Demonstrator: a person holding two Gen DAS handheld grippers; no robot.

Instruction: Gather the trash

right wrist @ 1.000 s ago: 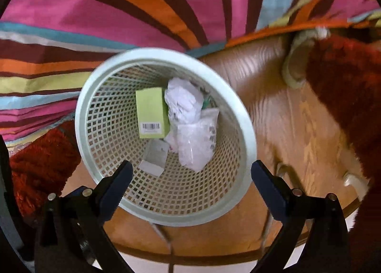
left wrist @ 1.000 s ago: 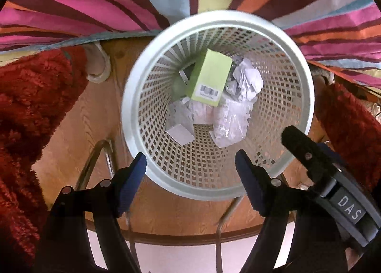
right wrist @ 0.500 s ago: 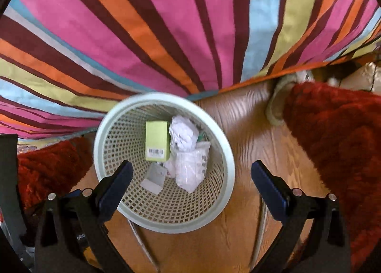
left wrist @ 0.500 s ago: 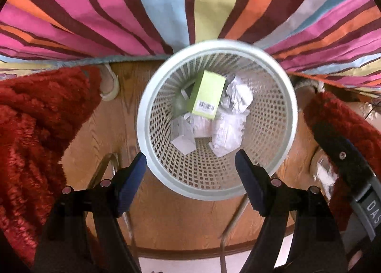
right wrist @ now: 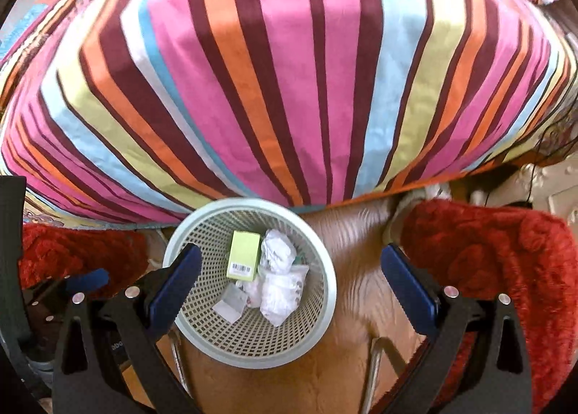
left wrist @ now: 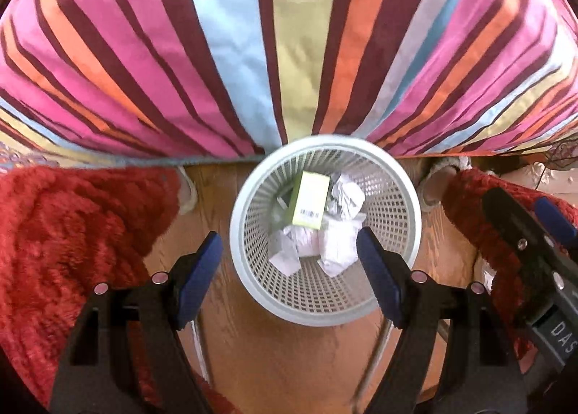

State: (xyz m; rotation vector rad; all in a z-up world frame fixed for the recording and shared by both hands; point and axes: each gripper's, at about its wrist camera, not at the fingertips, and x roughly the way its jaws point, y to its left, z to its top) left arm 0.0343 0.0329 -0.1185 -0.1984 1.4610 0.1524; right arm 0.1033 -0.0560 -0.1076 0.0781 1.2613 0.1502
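A white mesh waste basket [left wrist: 397,197] stands on the wooden floor; it also shows in the right wrist view [right wrist: 202,233]. Inside lie a green box [left wrist: 310,202] with a barcode, crumpled white paper [left wrist: 346,195] and clear wrappers [left wrist: 336,251]; the box [right wrist: 244,258] and paper [right wrist: 276,251] show in the right view too. My left gripper [left wrist: 289,258] is open and empty, high above the basket. My right gripper [right wrist: 289,280] is open and empty, also above it. The right gripper's body [left wrist: 531,251] shows at the left view's right edge.
A striped bedspread [left wrist: 289,45] hangs down behind the basket [right wrist: 289,70]. Red shaggy rugs lie left [left wrist: 72,233] and right [right wrist: 487,269] of it. Metal chair legs [left wrist: 379,352] stand on the floor below the grippers.
Both grippers have risen and pulled back from the basket, which looks smaller and lower in both views. More of the striped bedspread is in view. Both stay open.
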